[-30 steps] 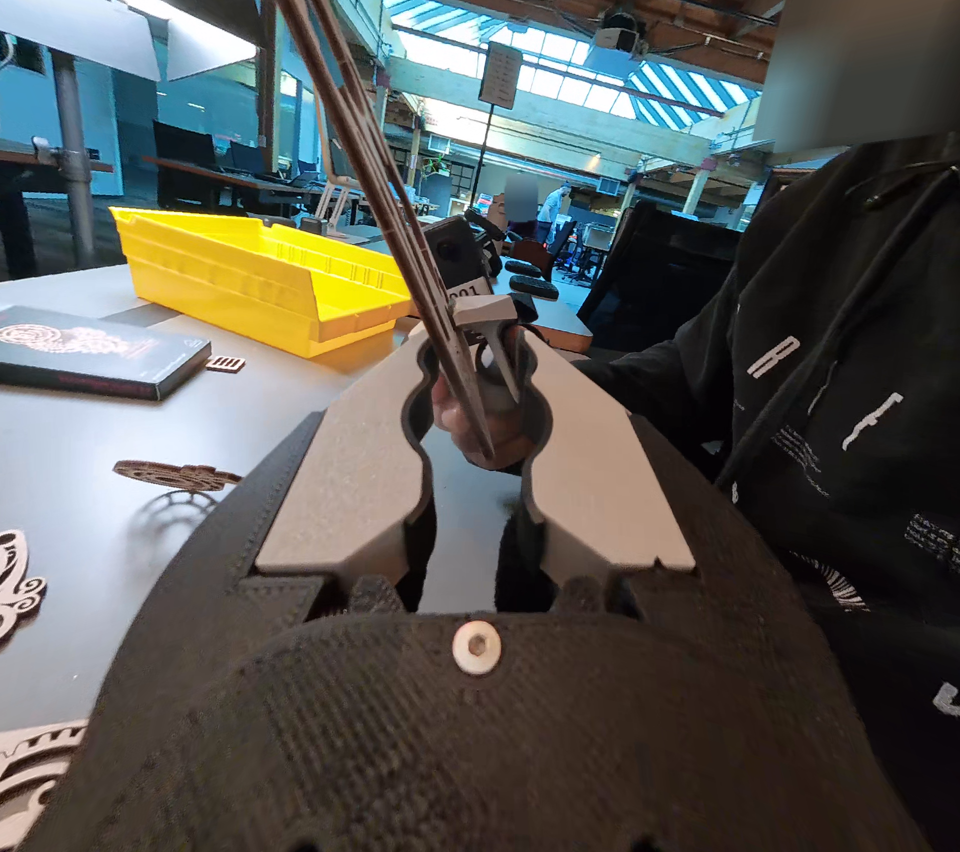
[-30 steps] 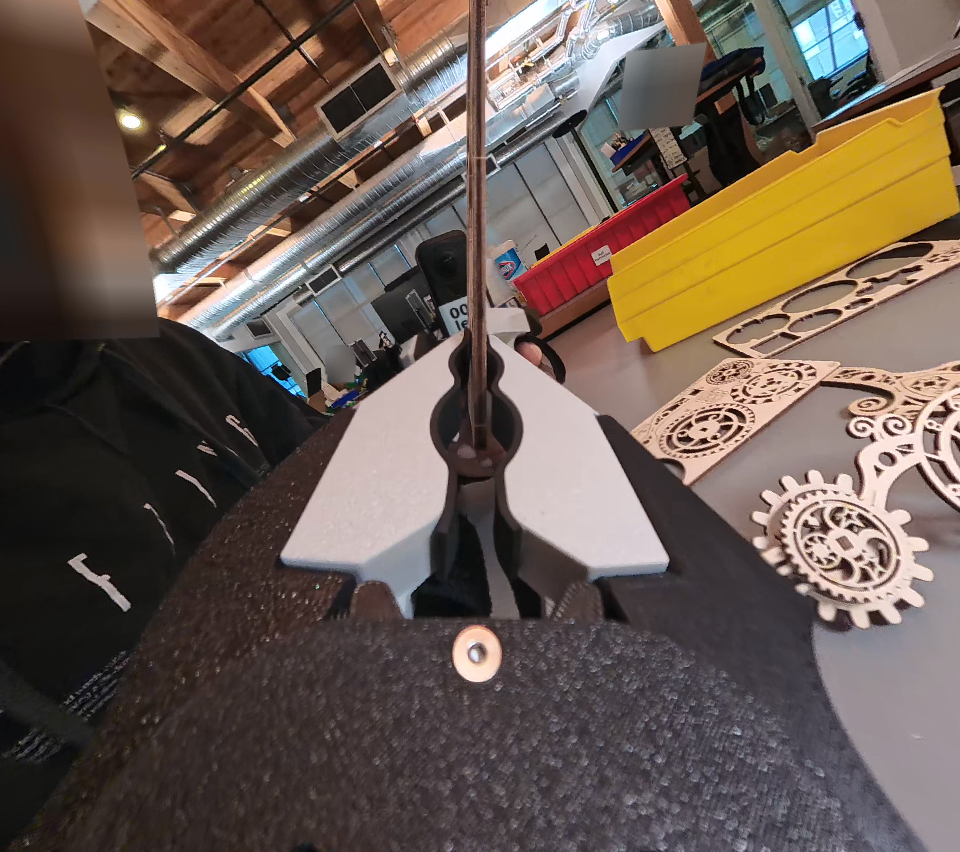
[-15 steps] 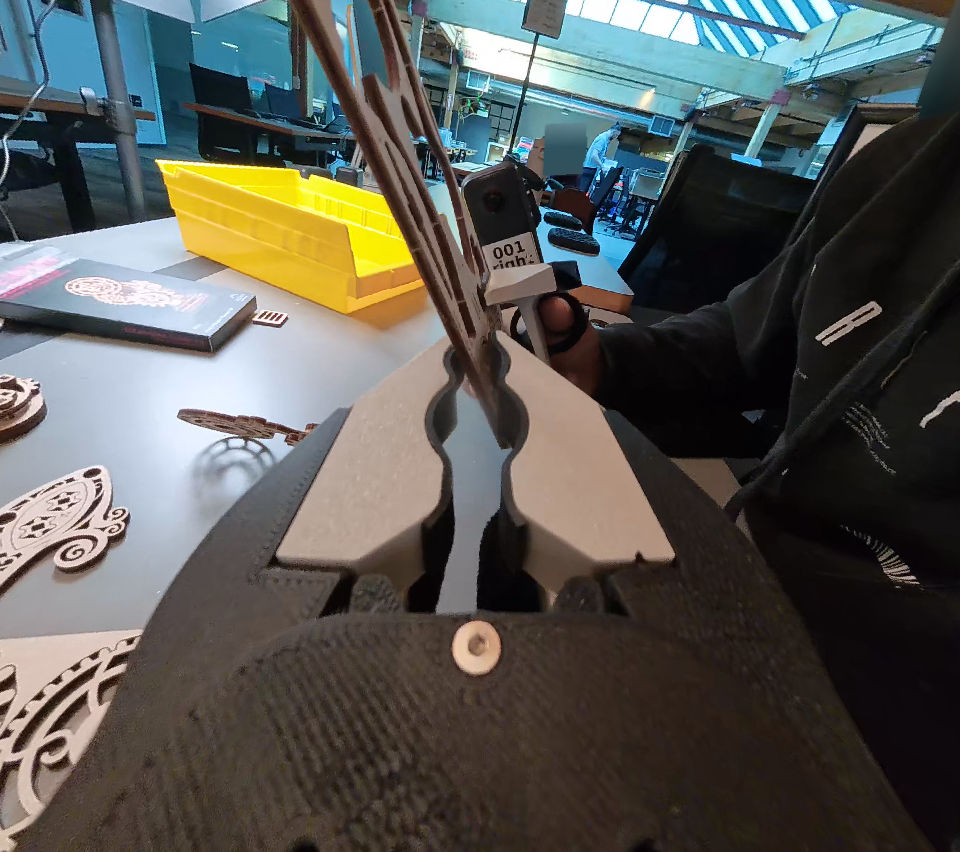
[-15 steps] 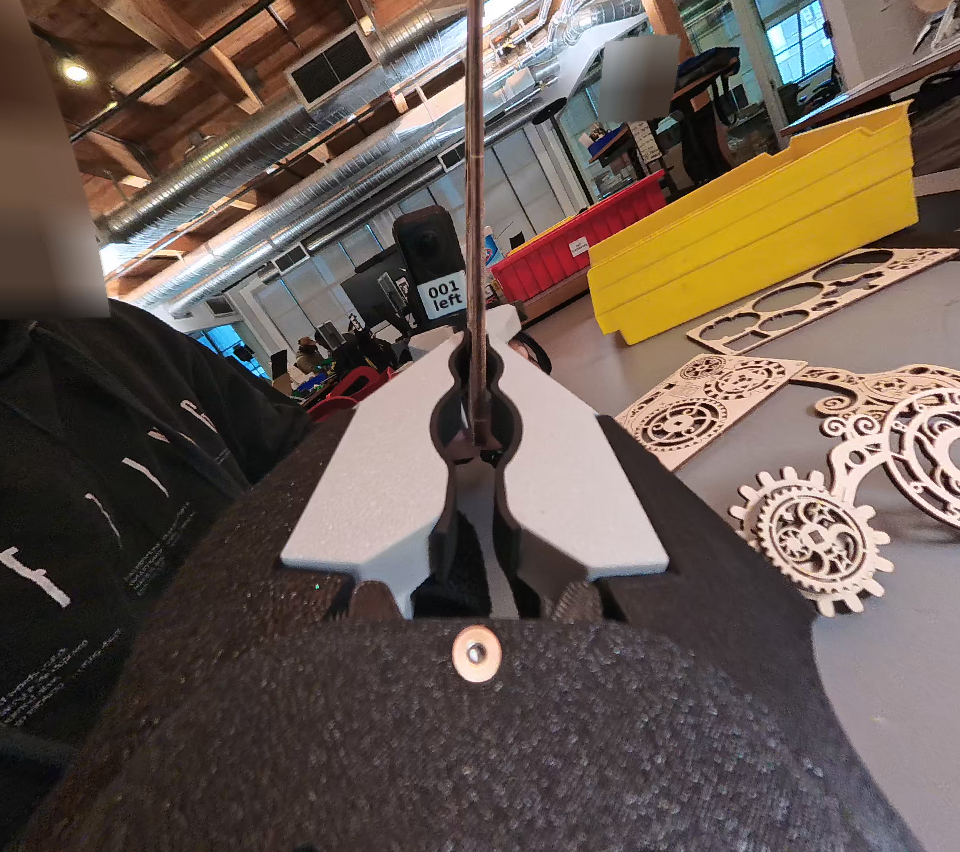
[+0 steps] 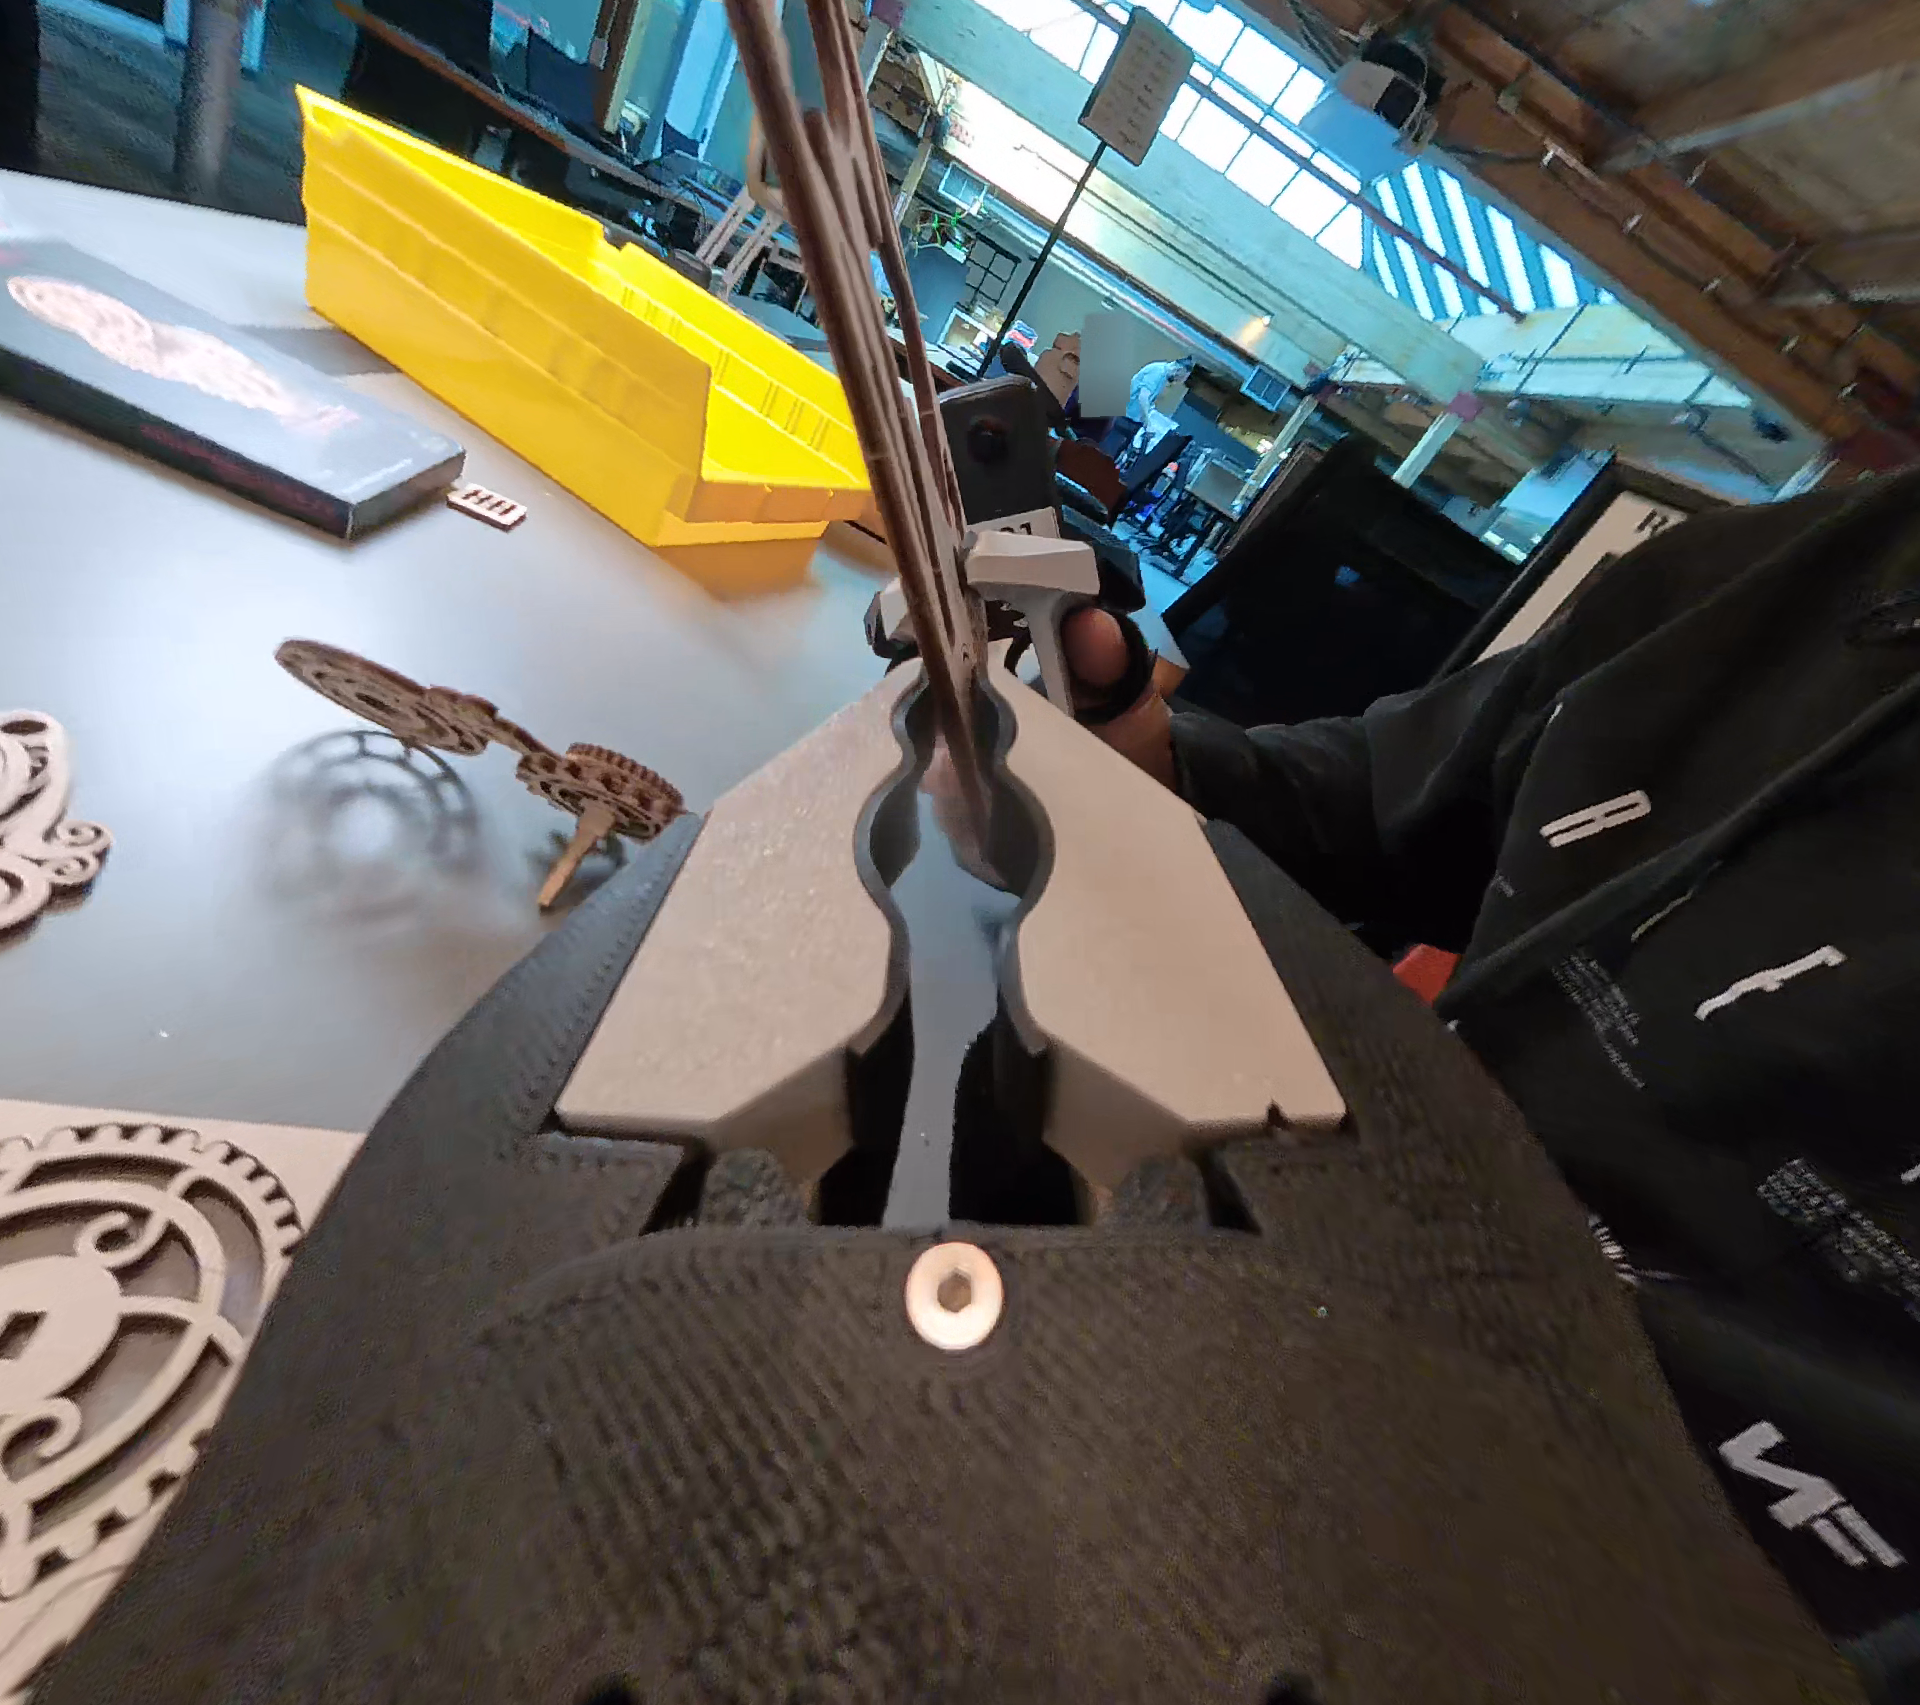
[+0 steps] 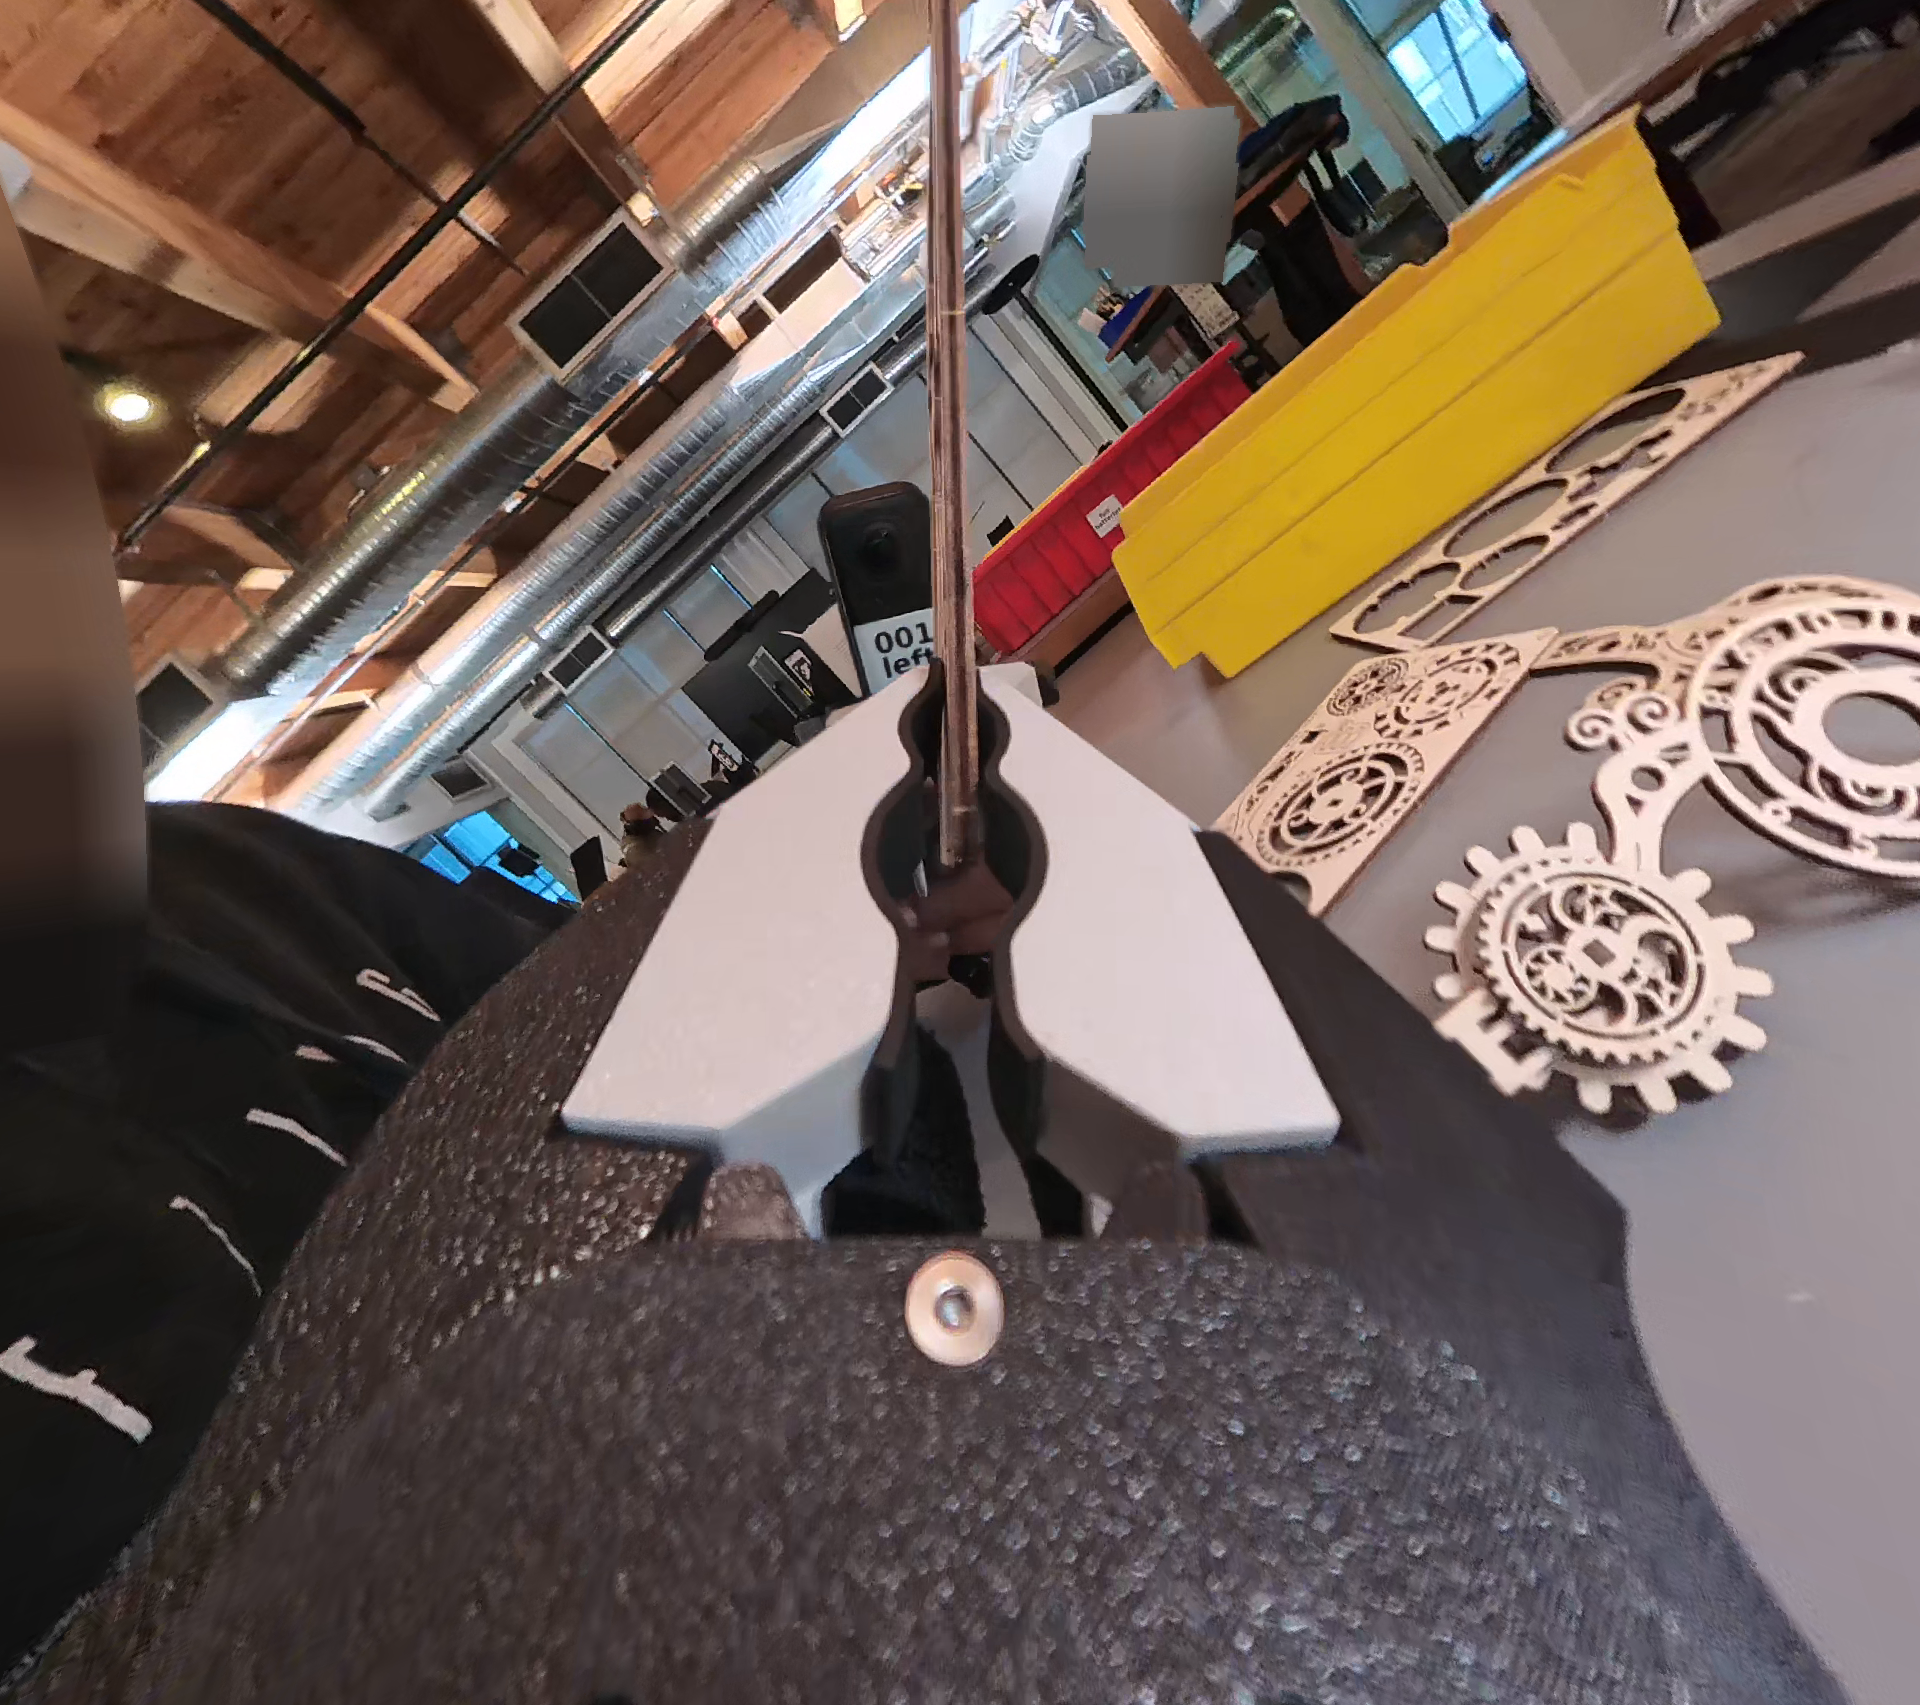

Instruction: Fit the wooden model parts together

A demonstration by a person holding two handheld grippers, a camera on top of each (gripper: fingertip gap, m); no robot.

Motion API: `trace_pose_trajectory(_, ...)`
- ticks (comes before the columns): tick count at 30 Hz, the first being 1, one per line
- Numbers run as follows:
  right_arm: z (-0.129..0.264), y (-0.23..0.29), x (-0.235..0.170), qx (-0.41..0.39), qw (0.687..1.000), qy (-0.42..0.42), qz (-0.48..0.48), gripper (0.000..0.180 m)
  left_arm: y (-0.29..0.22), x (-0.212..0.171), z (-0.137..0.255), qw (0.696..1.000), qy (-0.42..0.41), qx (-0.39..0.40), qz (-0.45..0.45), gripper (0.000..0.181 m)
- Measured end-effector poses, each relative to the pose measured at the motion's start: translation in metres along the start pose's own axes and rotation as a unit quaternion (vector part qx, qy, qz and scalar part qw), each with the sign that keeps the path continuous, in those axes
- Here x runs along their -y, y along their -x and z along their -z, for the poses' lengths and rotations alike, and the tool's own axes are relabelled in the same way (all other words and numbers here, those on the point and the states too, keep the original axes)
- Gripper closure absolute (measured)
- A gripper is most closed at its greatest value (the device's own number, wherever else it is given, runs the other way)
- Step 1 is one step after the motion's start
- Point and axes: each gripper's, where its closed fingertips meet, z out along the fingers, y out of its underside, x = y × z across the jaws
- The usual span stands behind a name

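Both hand-held grippers, left [image 5: 951, 798] and right [image 6: 951, 808], pinch one upright wooden panel [image 6: 943, 367]; bare worktop [image 5: 312, 980] lower left; yellow bin [image 5: 561, 367] contents hidden.

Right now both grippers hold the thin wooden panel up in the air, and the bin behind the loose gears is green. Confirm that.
Not quite: the bin is yellow, not green, as the right wrist view shows. The rest holds: the right gripper and the left gripper both hold the thin wooden panel up off the table, with loose gears lying in front of the bin.
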Motion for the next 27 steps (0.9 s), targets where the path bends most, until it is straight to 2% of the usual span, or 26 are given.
trace_pose_trajectory(7, 0.003, -0.008, 0.001, -0.011, 1.0, 0.005, -0.017, 0.175, 0.01, 0.007, 0.01, 0.985, -0.047, -0.041, 0.159, 0.18)
trace_pose_trajectory(10, 0.005, -0.012, 0.003, -0.018, 1.0, 0.004, -0.013, 0.172, 0.017, 0.008, 0.015, 0.977, -0.064, -0.045, 0.198, 0.18)
trace_pose_trajectory(17, 0.006, -0.017, -0.001, -0.041, 0.999, 0.021, 0.012, 0.178, 0.021, 0.008, 0.016, 0.97, -0.071, -0.051, 0.226, 0.179)
trace_pose_trajectory(21, 0.008, -0.018, 0.003, -0.037, 0.999, 0.01, -0.009, 0.178, 0.019, 0.017, 0.019, 0.97, -0.089, -0.062, 0.218, 0.167)
trace_pose_trajectory(27, 0.011, -0.02, 0.006, -0.035, 0.999, 0.001, -0.027, 0.179, 0.021, 0.022, 0.023, 0.966, -0.108, -0.067, 0.225, 0.163)
